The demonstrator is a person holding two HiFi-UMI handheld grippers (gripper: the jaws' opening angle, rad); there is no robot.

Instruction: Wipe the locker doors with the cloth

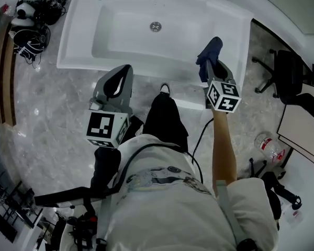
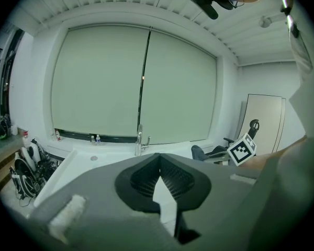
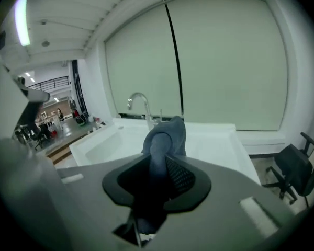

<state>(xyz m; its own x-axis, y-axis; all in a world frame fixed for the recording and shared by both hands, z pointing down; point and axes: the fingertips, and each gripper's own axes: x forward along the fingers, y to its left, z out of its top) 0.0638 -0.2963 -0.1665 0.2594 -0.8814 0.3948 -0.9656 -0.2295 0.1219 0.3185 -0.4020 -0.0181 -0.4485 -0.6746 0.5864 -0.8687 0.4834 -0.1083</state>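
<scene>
**Cloth held at the sink, lockers not in sight**
The right gripper (image 1: 212, 67) pinches the dark blue fabric cloth (image 1: 209, 52) above the near right rim of the white rectangular sink (image 1: 83, 61), likely for carrying to the doors. The left gripper (image 1: 124, 71), near left, is closed and empty.

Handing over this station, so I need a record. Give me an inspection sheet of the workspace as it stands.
Surface: white sink, empty basin; grey marble floor around it.
Job's things: blue cloth in right gripper; locker doors not in view.
Clutter: plastic bottle on floor; pile of gear by the sink's corner.
Grippers: left gripper shut, empty; right gripper shut on cloth.
Cables: black cable beside the person's right arm.
Surroundings: office chair, window blinds.
</scene>
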